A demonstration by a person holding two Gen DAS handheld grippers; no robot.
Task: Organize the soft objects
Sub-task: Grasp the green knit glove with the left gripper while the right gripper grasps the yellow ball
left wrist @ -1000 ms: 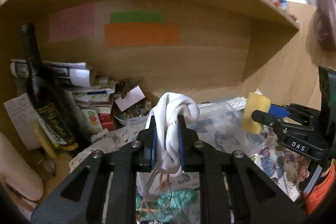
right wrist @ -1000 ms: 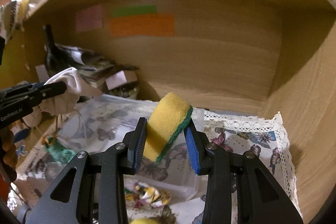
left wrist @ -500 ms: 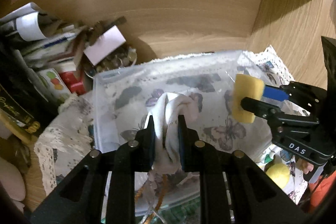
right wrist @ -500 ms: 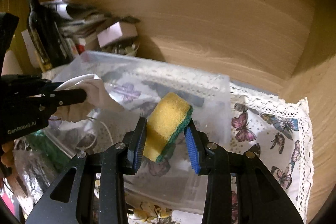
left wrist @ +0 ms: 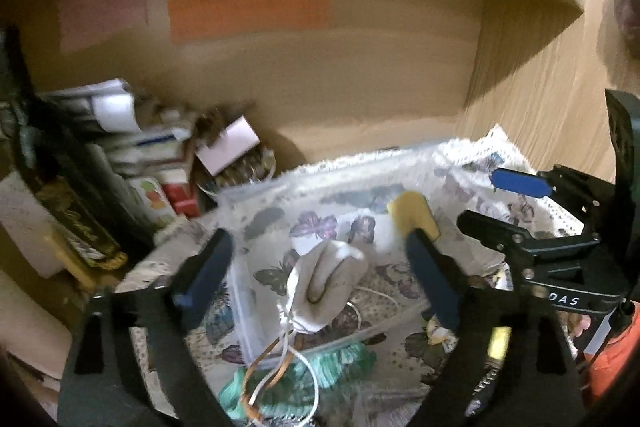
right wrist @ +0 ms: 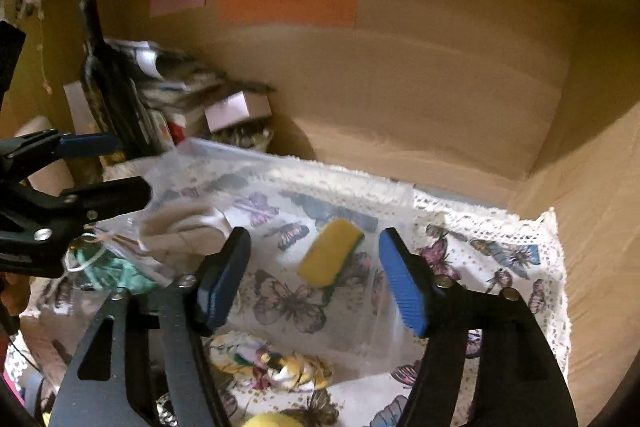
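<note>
A white cloth pouch (left wrist: 326, 281) with strings lies inside a clear plastic bin (left wrist: 280, 187); it also shows in the right wrist view (right wrist: 184, 225). A yellow sponge with a green side (right wrist: 330, 259) lies in the same bin (right wrist: 304, 167); it also shows in the left wrist view (left wrist: 412, 217). My left gripper (left wrist: 316, 275) is open and empty, its jaws spread wide above the pouch. My right gripper (right wrist: 314, 279) is open and empty above the sponge. Each gripper shows from the side in the other's view, the left one (right wrist: 108, 167) and the right one (left wrist: 492, 201).
A dark bottle (right wrist: 108, 79), stacked papers and boxes (left wrist: 132, 143) and a bowl of small items (right wrist: 242, 137) crowd the left of the wooden shelf. A butterfly-print lace cloth (right wrist: 500, 255) covers the shelf floor. A green fabric (left wrist: 320, 367) and a floral item (right wrist: 280, 367) lie in front of the bin.
Both grippers have opened and lifted back. The pouch has dropped from the left gripper and the sponge from the right gripper into the bin.
</note>
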